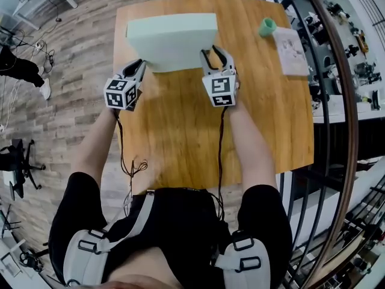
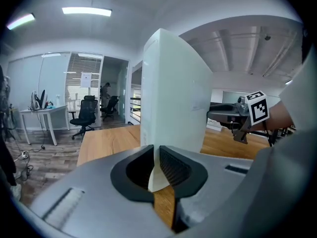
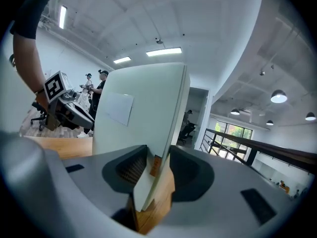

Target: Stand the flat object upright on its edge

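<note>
The flat object is a pale green slab-shaped box (image 1: 171,41) over the wooden table (image 1: 180,137), tipped up so it rises tall in both gripper views. My left gripper (image 1: 139,65) sits at its near left corner. In the left gripper view the jaws (image 2: 156,155) stand almost together, pinching a thin white corner of the box (image 2: 173,93). My right gripper (image 1: 215,52) straddles the near right corner. There the jaws (image 3: 158,157) stand wide, with the box's edge (image 3: 138,108) filling the gap between them.
A small green cup (image 1: 267,27) and a printed sheet of paper (image 1: 290,51) lie at the table's far right. A curved railing (image 1: 349,131) runs along the right of the table. Wooden floor lies to the left, with office chairs and desks beyond.
</note>
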Demonstrator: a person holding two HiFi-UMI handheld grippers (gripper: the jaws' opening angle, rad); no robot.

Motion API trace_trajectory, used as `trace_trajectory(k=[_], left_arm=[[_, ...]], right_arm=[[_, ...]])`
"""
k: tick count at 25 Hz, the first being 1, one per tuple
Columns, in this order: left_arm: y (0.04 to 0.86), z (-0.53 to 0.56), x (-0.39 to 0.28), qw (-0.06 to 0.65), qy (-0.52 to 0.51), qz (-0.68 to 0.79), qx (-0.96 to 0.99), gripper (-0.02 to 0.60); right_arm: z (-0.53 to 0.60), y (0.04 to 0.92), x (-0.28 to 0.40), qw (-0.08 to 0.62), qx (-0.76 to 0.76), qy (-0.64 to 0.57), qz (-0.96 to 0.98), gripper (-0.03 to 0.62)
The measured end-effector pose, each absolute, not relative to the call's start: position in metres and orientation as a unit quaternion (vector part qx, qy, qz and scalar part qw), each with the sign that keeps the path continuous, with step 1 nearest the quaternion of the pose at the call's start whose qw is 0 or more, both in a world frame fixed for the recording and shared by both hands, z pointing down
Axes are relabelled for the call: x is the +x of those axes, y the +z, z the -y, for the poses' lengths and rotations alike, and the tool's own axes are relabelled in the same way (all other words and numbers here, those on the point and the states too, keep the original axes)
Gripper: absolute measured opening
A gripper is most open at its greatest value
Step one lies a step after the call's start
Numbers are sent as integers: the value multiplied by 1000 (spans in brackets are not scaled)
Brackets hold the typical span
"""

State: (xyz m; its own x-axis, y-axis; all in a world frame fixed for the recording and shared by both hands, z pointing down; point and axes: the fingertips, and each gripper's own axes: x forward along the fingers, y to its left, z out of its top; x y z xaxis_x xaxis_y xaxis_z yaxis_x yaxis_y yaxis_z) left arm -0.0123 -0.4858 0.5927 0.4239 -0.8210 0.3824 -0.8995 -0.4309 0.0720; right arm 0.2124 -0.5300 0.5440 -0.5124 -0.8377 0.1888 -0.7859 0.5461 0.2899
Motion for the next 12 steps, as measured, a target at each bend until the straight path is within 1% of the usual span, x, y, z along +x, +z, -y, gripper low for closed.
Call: trace_trajectory(k=[5, 12], left_arm=[[594, 490, -12, 120, 143, 521, 833, 38], [596, 487, -12, 114, 157, 518, 833, 38]], right_arm=[[532, 547, 214, 135, 475, -80, 866, 149], [530, 548, 215, 138, 476, -77, 865, 150]])
